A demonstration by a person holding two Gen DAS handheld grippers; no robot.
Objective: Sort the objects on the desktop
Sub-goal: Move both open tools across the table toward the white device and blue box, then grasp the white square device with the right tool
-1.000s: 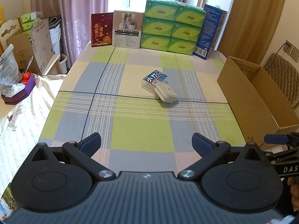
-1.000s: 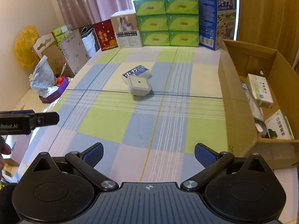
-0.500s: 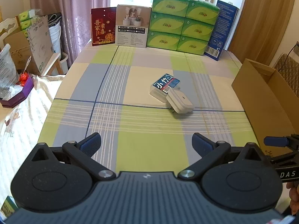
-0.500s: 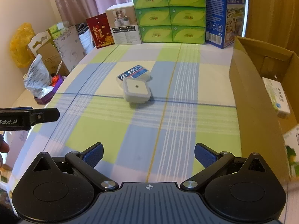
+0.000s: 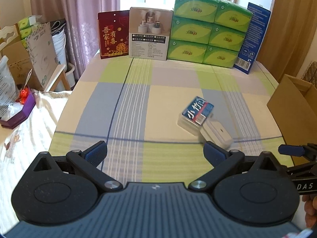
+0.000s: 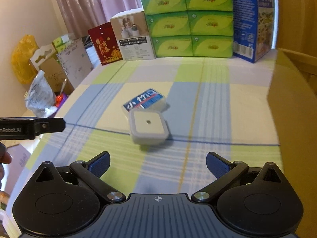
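Checked in green, blue and cream, the tablecloth [image 6: 111, 150] carries only two loose things near its middle: a white square box [image 6: 148, 128] with a small dark dot on its lid, and touching its far edge a clear flat case with a blue label [image 6: 144, 101]. Both look like light, rigid plastic with smooth, probably slippery walls (the lidded box may pop open if squeezed hard), so the safest hold seems to be across two opposite side walls of the white box, low down, lifting it clear of its neighbour. Just ahead of the right gripper [image 6: 158, 164] it lies, jaws spread wide and holding nothing; the left gripper [image 5: 155, 151] is likewise wide open and empty, the box just beyond its right finger. A cardboard carton [image 5: 293, 107] stands at the table's right edge, likely the sorting destination.
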